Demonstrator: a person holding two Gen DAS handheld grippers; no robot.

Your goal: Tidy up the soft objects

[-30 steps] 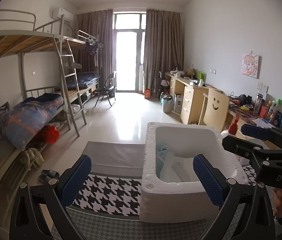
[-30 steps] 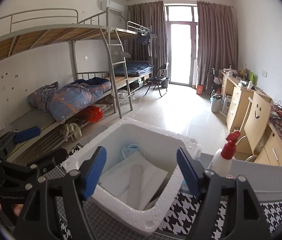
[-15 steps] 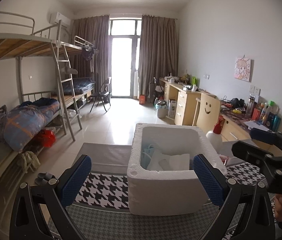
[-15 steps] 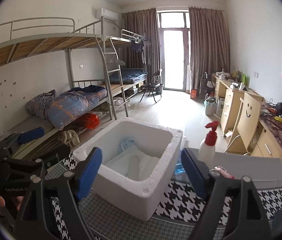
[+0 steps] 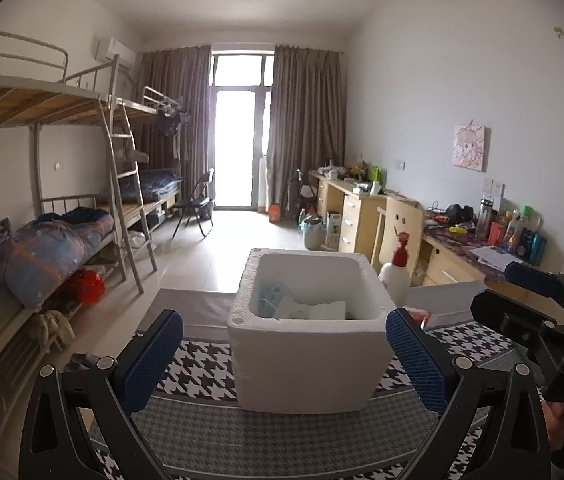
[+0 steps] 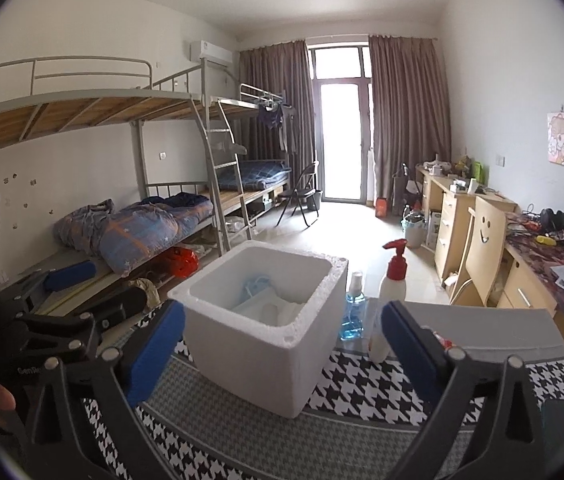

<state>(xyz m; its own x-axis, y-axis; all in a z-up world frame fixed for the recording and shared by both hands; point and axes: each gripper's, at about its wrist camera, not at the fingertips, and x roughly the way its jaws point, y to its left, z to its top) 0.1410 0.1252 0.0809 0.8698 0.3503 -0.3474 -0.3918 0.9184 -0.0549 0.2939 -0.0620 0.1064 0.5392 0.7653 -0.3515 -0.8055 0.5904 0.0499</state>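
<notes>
Both tools stand wide apart and carry nothing. The left tool (image 5: 284, 354) sits low in its frame, its blue pads flanking the box (image 5: 309, 364) without touching it; the right tool (image 6: 282, 340) frames the same box (image 6: 265, 344) from the other side.

The soft things (image 5: 302, 307), white folded pieces and something pale blue, already lie inside the box at centre frame. No loose soft item shows on the desk (image 6: 241, 432), so the packing looks largely finished. A pump bottle (image 6: 392, 300) and a blue spray bottle (image 6: 353, 312) stand just right of the box. Whether more remains out of view cannot be told.
</notes>
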